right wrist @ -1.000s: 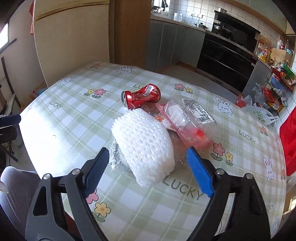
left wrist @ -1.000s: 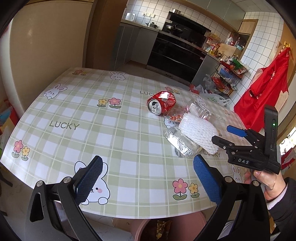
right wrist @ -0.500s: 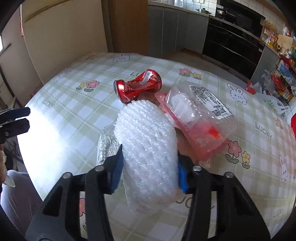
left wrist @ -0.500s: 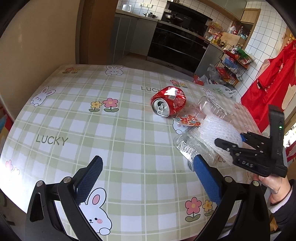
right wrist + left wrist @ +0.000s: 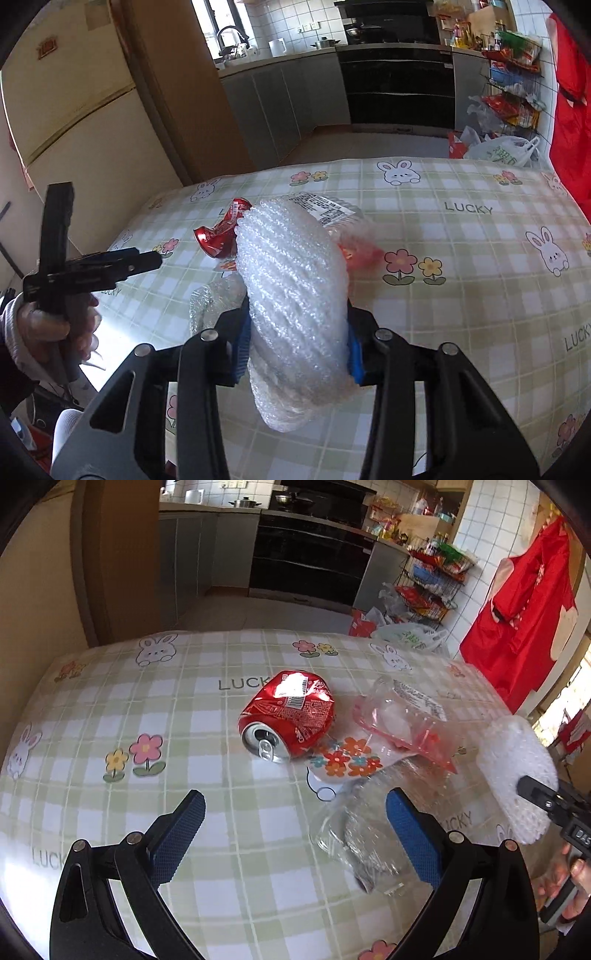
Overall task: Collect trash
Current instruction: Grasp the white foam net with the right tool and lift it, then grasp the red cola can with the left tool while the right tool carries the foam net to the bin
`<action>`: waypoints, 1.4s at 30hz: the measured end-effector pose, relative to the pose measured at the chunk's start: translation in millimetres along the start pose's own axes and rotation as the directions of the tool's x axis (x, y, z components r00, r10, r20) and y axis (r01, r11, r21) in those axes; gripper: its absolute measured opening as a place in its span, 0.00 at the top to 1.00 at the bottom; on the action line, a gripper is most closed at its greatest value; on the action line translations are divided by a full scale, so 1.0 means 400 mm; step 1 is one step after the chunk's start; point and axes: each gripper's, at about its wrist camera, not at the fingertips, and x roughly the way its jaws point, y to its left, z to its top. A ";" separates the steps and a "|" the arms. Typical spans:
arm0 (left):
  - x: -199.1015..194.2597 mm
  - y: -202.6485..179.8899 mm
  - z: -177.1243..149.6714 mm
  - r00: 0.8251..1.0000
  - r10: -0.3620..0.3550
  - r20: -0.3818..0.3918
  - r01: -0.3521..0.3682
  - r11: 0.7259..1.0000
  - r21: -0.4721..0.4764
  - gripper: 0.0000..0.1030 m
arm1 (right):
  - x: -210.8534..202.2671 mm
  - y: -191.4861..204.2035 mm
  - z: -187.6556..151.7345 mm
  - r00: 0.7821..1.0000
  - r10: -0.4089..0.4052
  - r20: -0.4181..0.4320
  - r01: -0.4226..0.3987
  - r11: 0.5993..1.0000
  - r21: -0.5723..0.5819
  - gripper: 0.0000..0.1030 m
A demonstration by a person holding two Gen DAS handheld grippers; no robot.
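Right tongs (image 5: 295, 350) clamped (raised) — left tongs (image 5: 295, 830) agape.

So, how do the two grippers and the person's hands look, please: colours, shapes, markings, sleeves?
Both grippers, the left gripper and the right gripper, have black angular frames with silver rivets and blue textured pads. White letters "DAS" show on the right one's side. The left hand is bare, with a white cuff under a dark sleeve. The right hand is bare too. No cables are visible.

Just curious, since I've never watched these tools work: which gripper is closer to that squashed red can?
Left. The left gripper hangs open just short of the red can. The right gripper is off to the side, shut on the bubble wrap.
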 end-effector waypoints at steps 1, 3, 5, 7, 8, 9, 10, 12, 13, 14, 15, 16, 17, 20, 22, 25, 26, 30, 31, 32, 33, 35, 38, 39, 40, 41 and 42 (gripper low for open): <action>0.029 -0.002 0.018 1.000 0.010 -0.017 -0.009 0.999 0.034 0.07 | -0.001 -0.014 0.000 1.000 -0.003 0.003 0.003 1.000 0.022 0.58; 0.077 -0.025 0.054 0.998 0.053 -0.031 -0.049 0.990 0.133 0.07 | -0.003 -0.041 0.000 1.000 -0.003 0.012 0.002 0.998 0.059 0.58; 0.111 -0.053 0.077 0.994 0.109 -0.013 -0.103 0.968 0.230 0.07 | -0.002 -0.054 0.000 1.000 -0.014 0.014 0.014 0.998 0.062 0.58; 0.147 -0.078 0.098 0.993 0.117 -0.033 -0.103 0.952 0.288 0.15 | 0.000 -0.065 -0.004 1.000 -0.014 0.010 0.013 0.997 0.069 0.58; 0.164 -0.090 0.105 0.992 0.121 -0.046 -0.101 0.947 0.306 0.22 | 0.002 -0.071 -0.004 1.000 -0.016 0.008 0.015 0.997 0.072 0.58; 0.182 -0.101 0.112 0.990 0.125 -0.061 -0.099 0.939 0.329 0.23 | 0.003 -0.076 -0.003 1.000 -0.017 0.010 0.016 0.997 0.073 0.58; 0.198 -0.109 0.118 0.987 0.146 -0.064 -0.114 0.930 0.350 0.24 | 0.004 -0.083 -0.001 1.000 -0.016 0.012 0.015 0.997 0.075 0.58; 0.223 -0.116 0.127 0.980 0.185 -0.071 -0.146 0.918 0.370 0.26 | 0.005 -0.087 0.001 1.000 -0.016 0.012 0.015 0.997 0.078 0.58; 0.230 -0.115 0.133 0.978 0.193 -0.081 -0.151 0.918 0.365 0.27 | 0.006 -0.087 0.002 1.000 -0.016 0.011 0.015 0.997 0.077 0.58; 0.239 -0.112 0.136 0.976 0.199 -0.092 -0.154 0.919 0.362 0.28 | 0.005 -0.090 0.003 1.000 -0.019 0.011 0.018 0.997 0.073 0.58; 0.245 -0.109 0.137 0.973 0.205 -0.103 -0.154 0.918 0.365 0.28 | 0.003 -0.090 0.003 1.000 -0.022 0.013 0.021 0.998 0.067 0.58; 0.251 -0.107 0.137 0.971 0.214 -0.109 -0.159 0.913 0.376 0.29 | 0.000 -0.090 0.003 1.000 -0.024 0.016 0.023 0.998 0.063 0.58; 0.258 -0.108 0.137 0.968 0.227 -0.112 -0.167 0.905 0.391 0.30 | -0.002 -0.090 0.003 1.000 -0.023 0.019 0.022 0.998 0.062 0.58; 0.274 -0.115 0.135 0.964 0.236 -0.121 -0.164 0.890 0.426 0.32 | -0.016 -0.084 0.004 0.999 -0.015 0.029 0.013 0.998 0.069 0.58; 0.277 -0.124 0.135 0.962 0.245 -0.118 -0.169 0.879 0.446 0.44 | -0.022 -0.085 0.004 0.999 -0.009 0.033 0.006 0.997 0.074 0.58; 0.257 -0.134 0.138 0.966 0.237 -0.106 -0.167 0.881 0.442 0.79 | -0.033 -0.083 0.002 0.999 -0.005 0.037 0.002 0.997 0.076 0.58; 0.248 -0.132 0.141 0.969 0.228 -0.099 -0.164 0.886 0.434 0.82 | -0.036 -0.082 0.002 0.999 -0.003 0.038 0.000 0.997 0.076 0.58; 0.209 -0.090 0.167 0.983 0.153 -0.104 -0.112 0.939 0.326 0.86 | -0.048 -0.077 0.000 0.999 -0.001 0.047 -0.002 0.997 0.075 0.58; 0.200 -0.079 0.171 0.985 0.143 -0.101 -0.106 0.946 0.305 0.87 | -0.051 -0.076 0.000 0.999 -0.002 0.049 -0.002 0.997 0.076 0.58; 0.189 -0.071 0.172 0.987 0.132 -0.096 -0.099 0.952 0.291 0.87 | -0.054 -0.074 0.000 0.999 0.001 0.050 -0.005 0.997 0.079 0.58; 0.177 -0.063 0.173 0.989 0.121 -0.089 -0.092 0.956 0.277 0.88 | -0.057 -0.073 0.002 0.999 0.003 0.051 -0.007 0.997 0.080 0.58; 0.149 -0.050 0.172 0.992 0.097 -0.074 -0.076 0.965 0.253 0.88 | -0.063 -0.066 0.004 0.999 0.005 0.053 -0.009 0.997 0.077 0.58; 0.103 -0.036 0.167 0.996 0.072 -0.051 -0.058 0.972 0.229 0.88 | -0.073 -0.054 0.008 0.998 0.010 0.056 -0.014 0.997 0.070 0.58; 0.087 -0.031 0.166 0.997 0.064 -0.044 -0.053 0.975 0.215 0.88 | -0.077 -0.047 0.010 0.998 0.012 0.058 -0.015 0.998 0.065 0.58; 0.067 -0.026 0.164 0.998 0.049 -0.034 -0.042 0.980 0.196 0.89 | -0.083 -0.041 0.012 0.998 0.013 0.061 -0.017 0.998 0.060 0.58; 0.049 -0.022 0.162 0.999 0.037 -0.025 -0.032 0.983 0.181 0.89 | -0.090 -0.032 0.013 0.998 0.016 0.064 -0.020 0.998 0.054 0.58; 0.028 -0.020 0.157 0.999 0.028 -0.014 -0.025 0.985 0.170 0.89 | -0.097 -0.024 0.015 0.998 0.020 0.066 -0.023 0.998 0.050 0.58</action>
